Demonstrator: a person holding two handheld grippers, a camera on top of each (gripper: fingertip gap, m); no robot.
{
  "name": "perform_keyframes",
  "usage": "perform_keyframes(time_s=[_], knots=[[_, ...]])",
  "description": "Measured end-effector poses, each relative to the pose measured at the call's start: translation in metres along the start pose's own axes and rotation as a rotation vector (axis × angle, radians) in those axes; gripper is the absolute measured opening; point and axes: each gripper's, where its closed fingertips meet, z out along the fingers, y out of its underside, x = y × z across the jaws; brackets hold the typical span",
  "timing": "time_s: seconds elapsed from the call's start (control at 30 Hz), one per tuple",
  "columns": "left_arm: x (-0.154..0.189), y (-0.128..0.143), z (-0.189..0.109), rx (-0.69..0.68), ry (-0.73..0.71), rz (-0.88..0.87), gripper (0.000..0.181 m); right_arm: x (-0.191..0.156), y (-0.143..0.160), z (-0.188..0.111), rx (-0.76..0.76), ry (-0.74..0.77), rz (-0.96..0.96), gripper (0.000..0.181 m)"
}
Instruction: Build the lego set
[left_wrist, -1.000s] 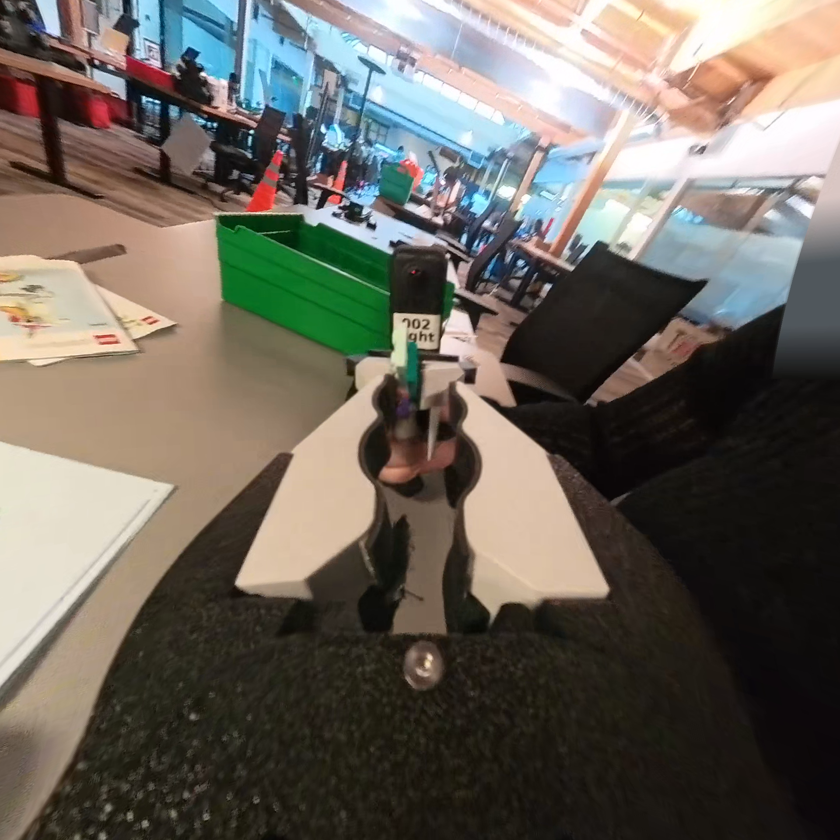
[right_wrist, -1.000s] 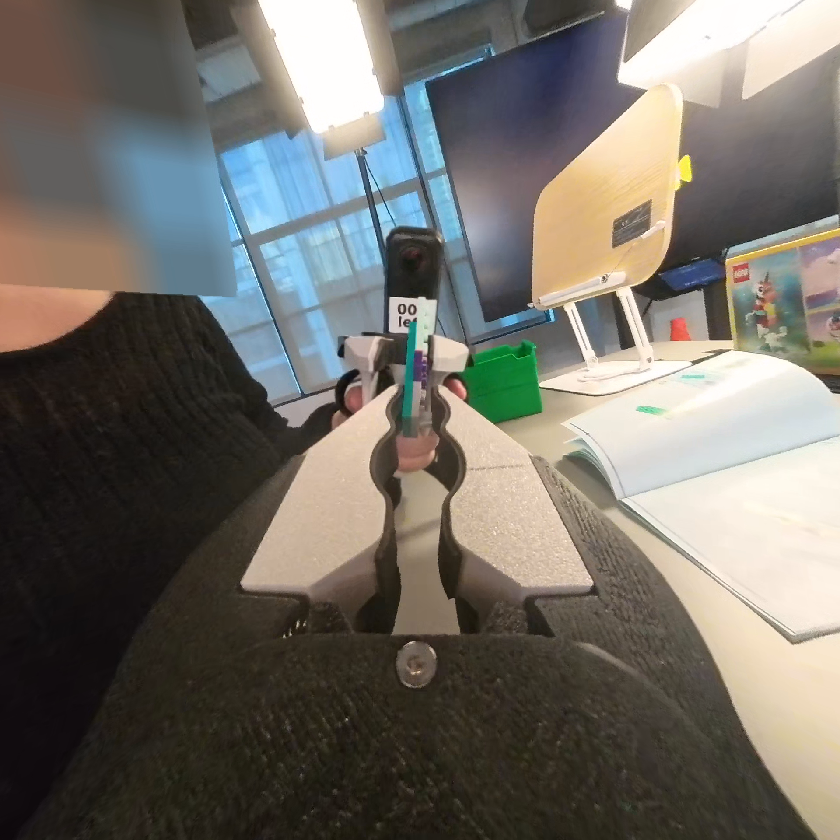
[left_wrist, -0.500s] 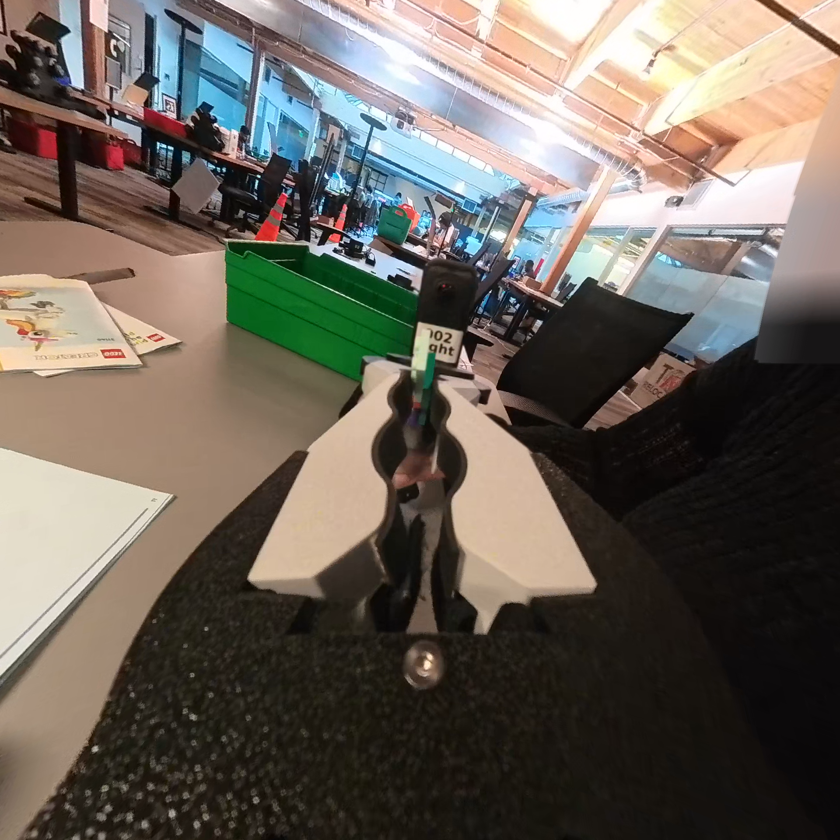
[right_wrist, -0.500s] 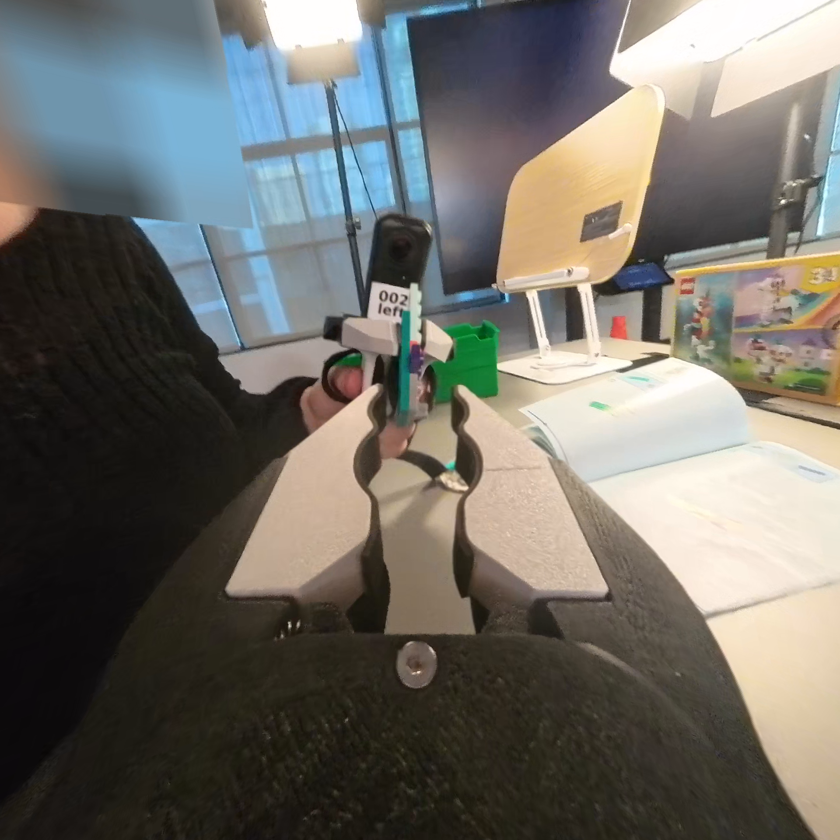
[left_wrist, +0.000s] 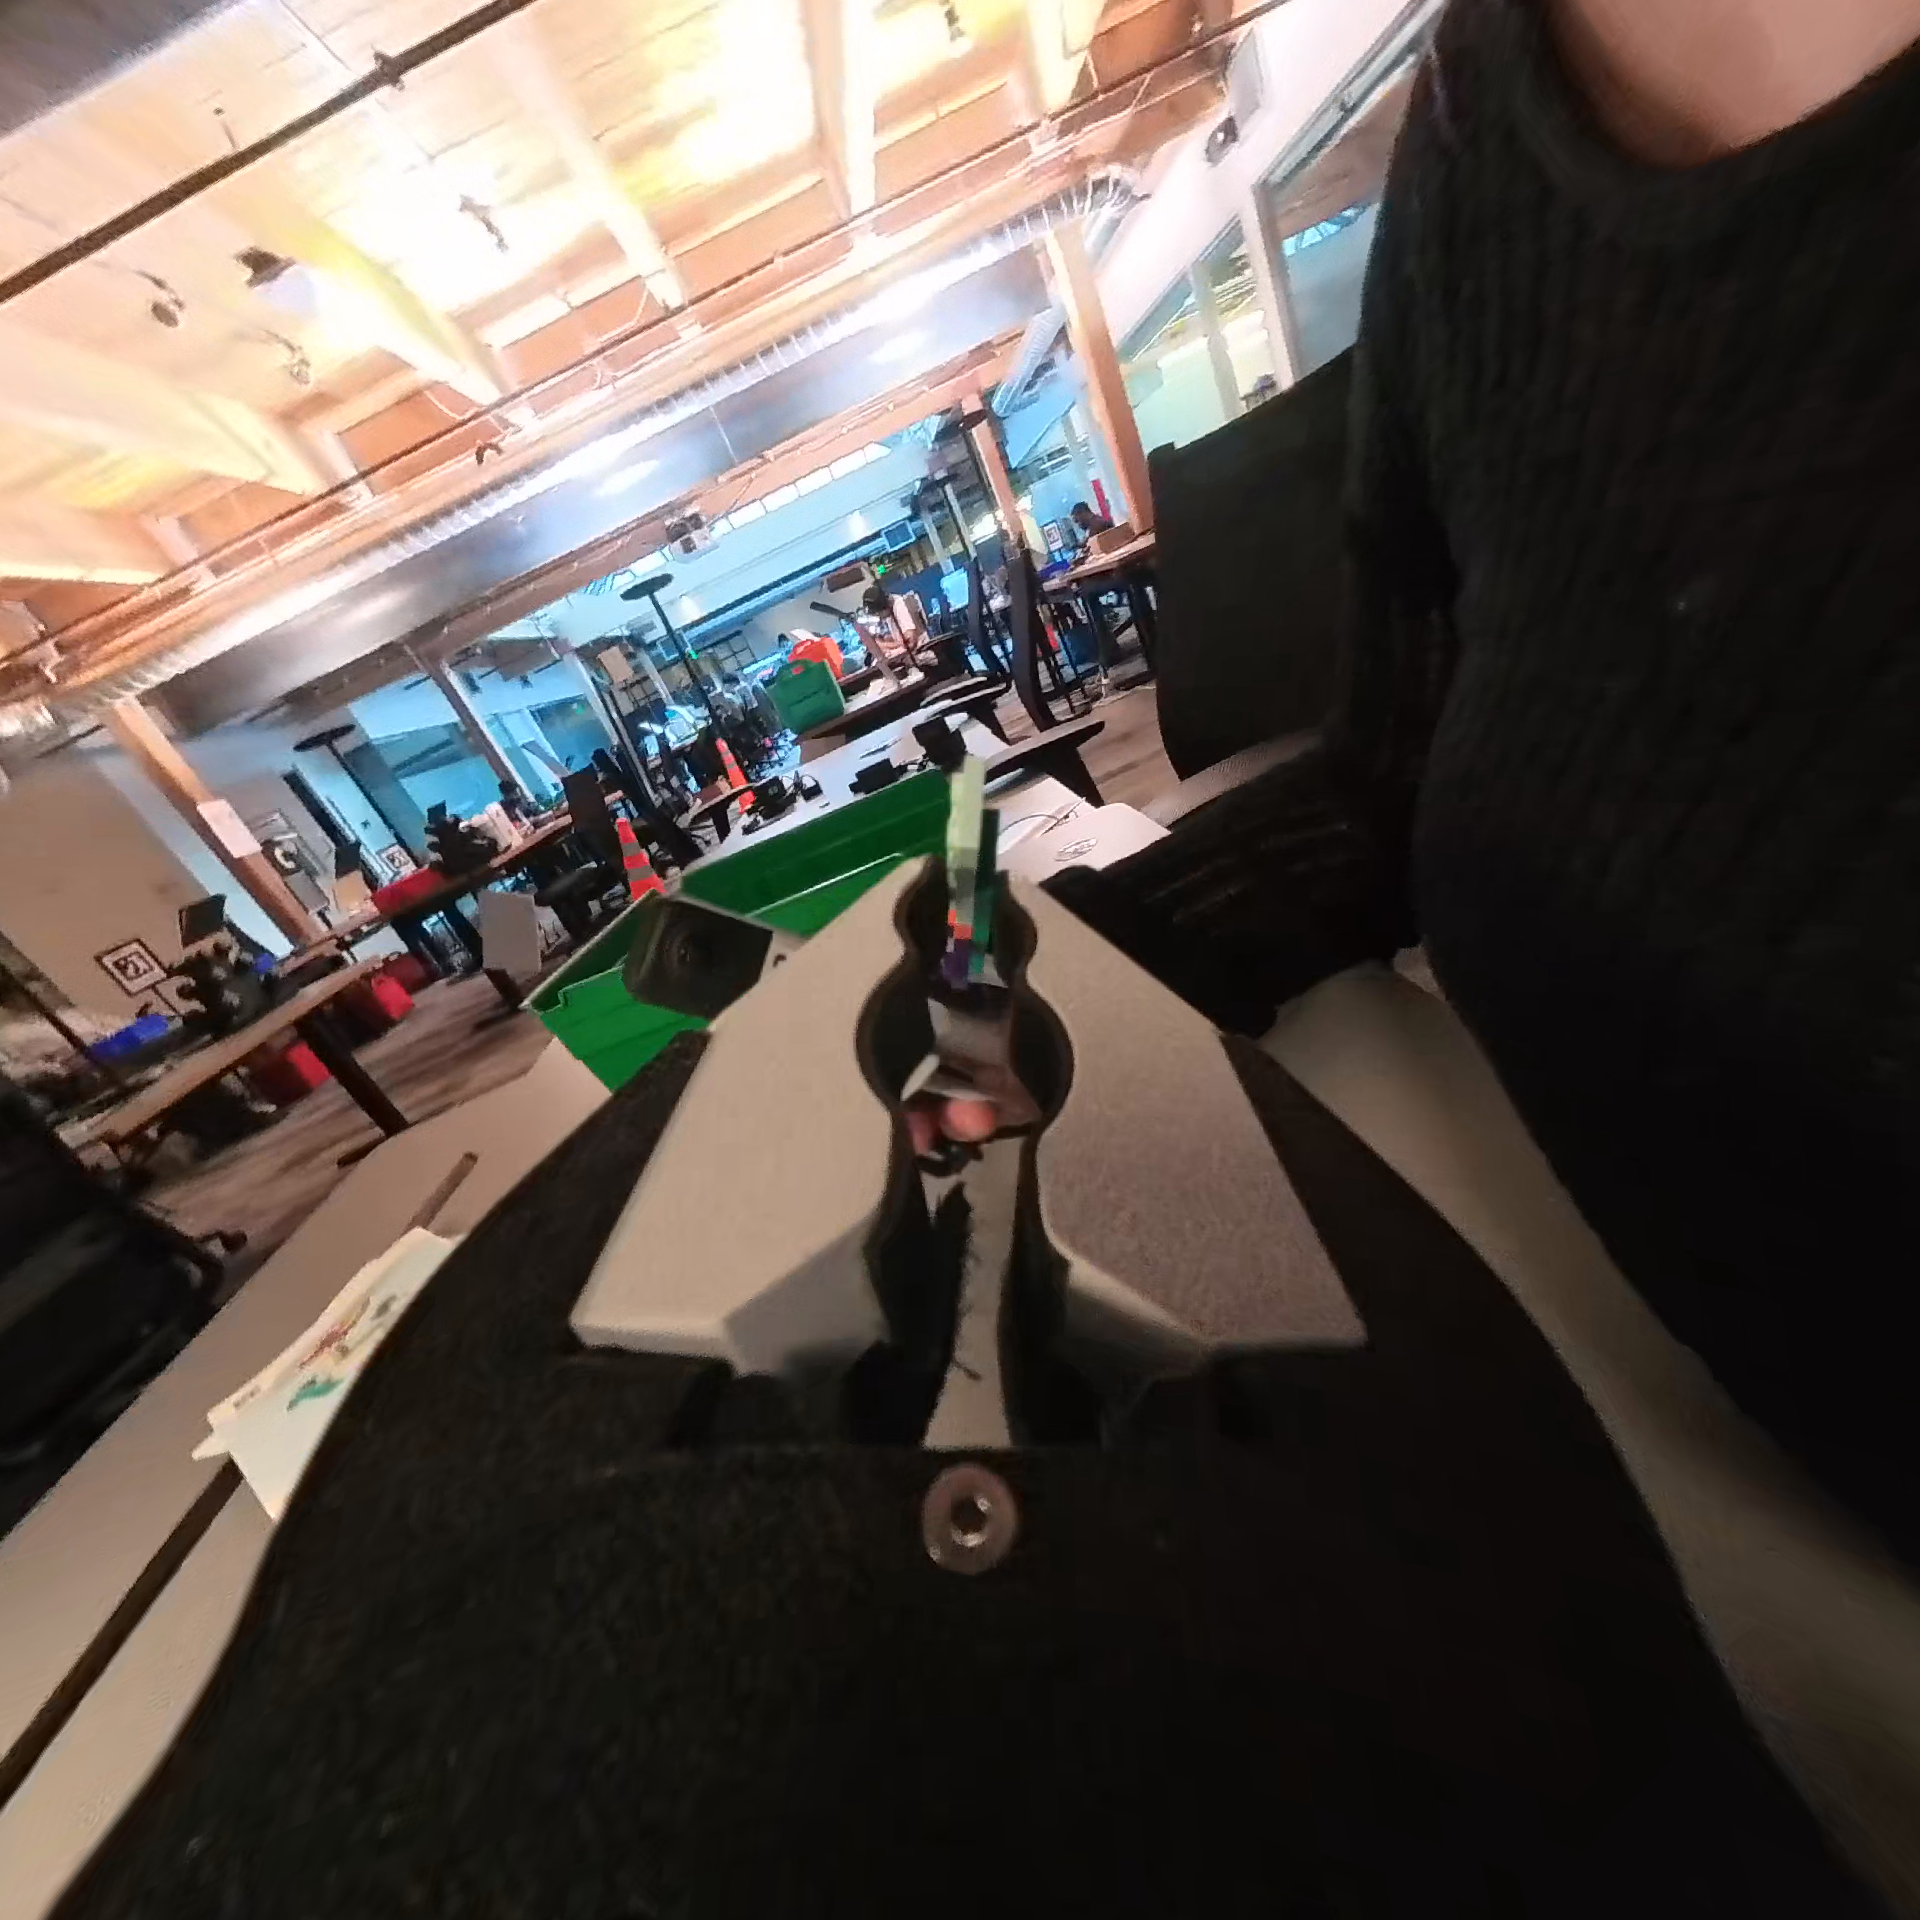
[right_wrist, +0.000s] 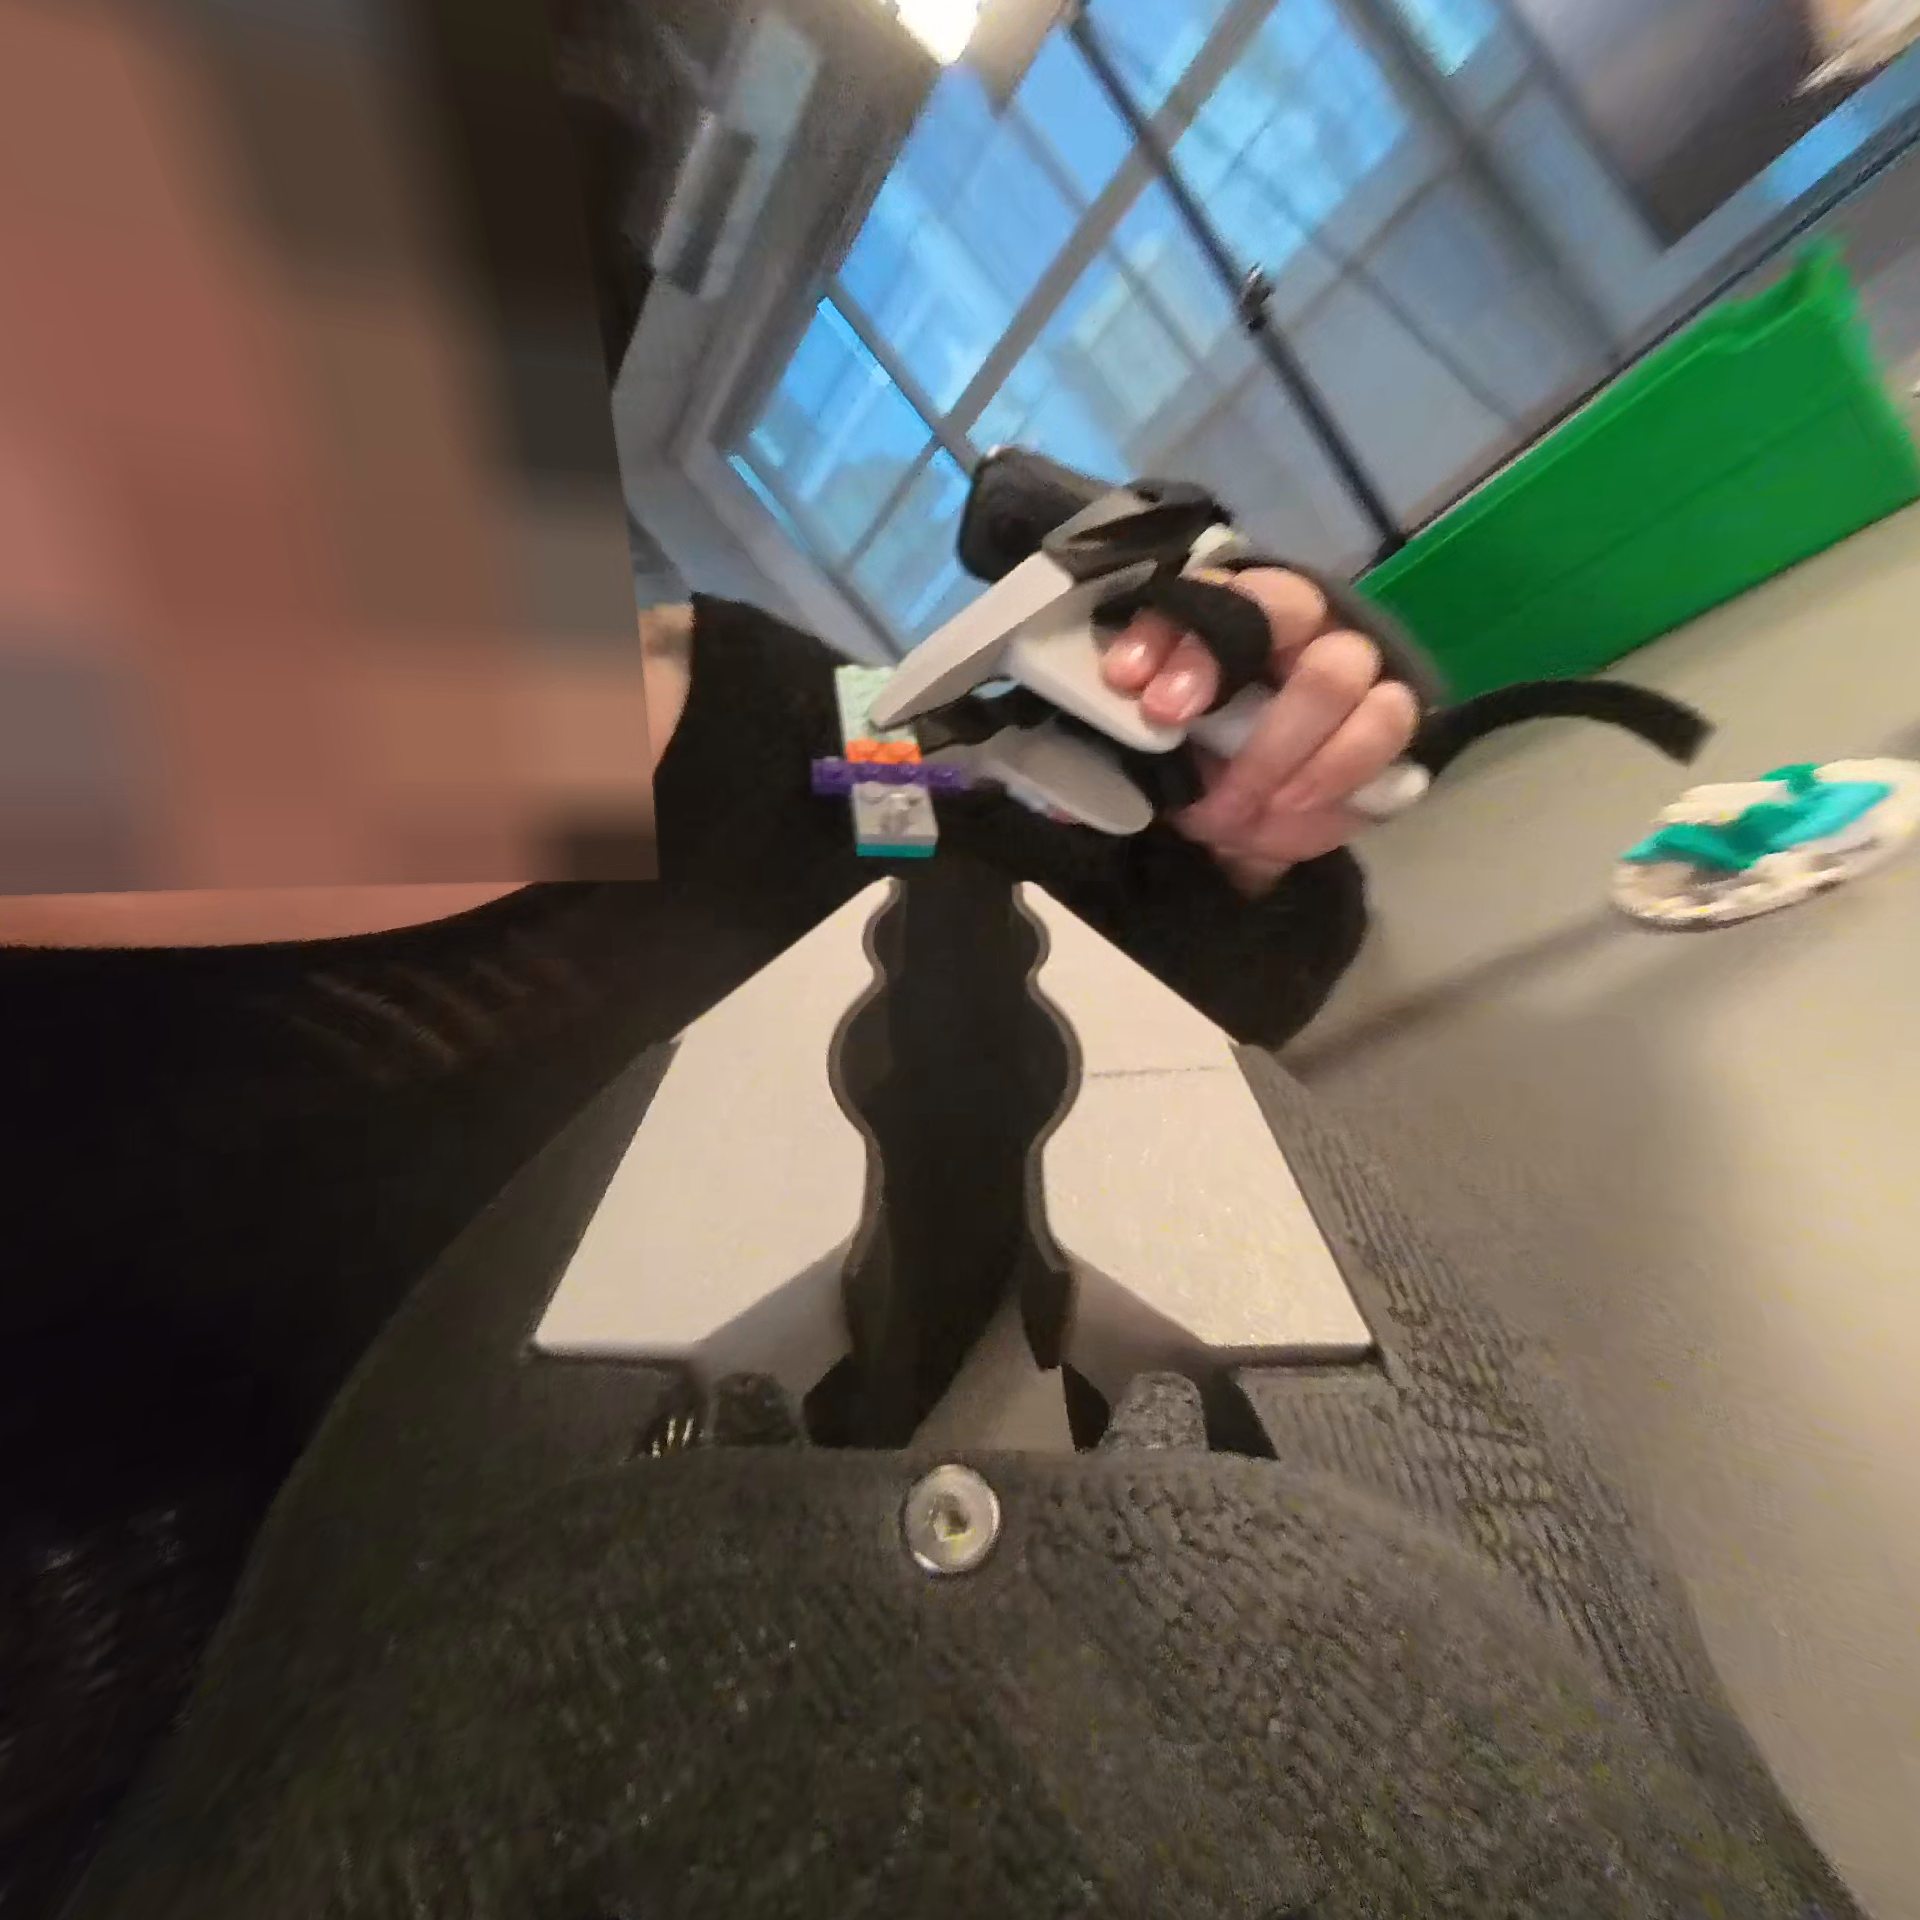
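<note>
On my left wrist feed, the left gripper (left_wrist: 961, 914) sits nearest, its grey fingers (left_wrist: 790, 1091) pinched onto a small lego assembly (left_wrist: 968, 883), seen edge-on: pale green on top, then orange, teal and purple. Through the finger gap I see the other tool's grey tips and a fingertip, but I cannot resolve contact there. My right wrist feed supplies what that view lacks. The right gripper (right_wrist: 951, 894) stands open with nothing between its jaws, its tips just below the assembly and apart from it. The same assembly (right_wrist: 883, 769) appears face-on as a cross: a purple bar across a pale green, orange, grey and teal stack, held from the right by the left gripper in a hand (right_wrist: 1278, 727). Farther right on the grey table (right_wrist: 1558, 1091) lies a teal-and-white lego build (right_wrist: 1766, 831), then a green bin (right_wrist: 1662, 499). The left feed alone shows printed booklets (left_wrist: 322, 1351) at the near left table edge; their print is unreadable. A black sweater (left_wrist: 1662, 727) fills its right side.
</note>
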Motion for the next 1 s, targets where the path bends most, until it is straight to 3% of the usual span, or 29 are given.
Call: perform_keyframes(time_s=[0.17,0.73,1.0], knots=[[0.009,0.005,0.005,-0.032,0.041,0.038,0.005,-0.014,0.005,0.009,-0.008,-0.123,0.045,0.011],[0.016,0.005,0.009,-0.025,0.103,0.012,0.005,-0.017,0.007,0.010,-0.004,-0.175,0.100,0.000],[0.020,0.007,0.009,-0.031,0.123,0.005,0.004,-0.014,0.006,0.010,0.004,-0.162,0.109,0.006]])
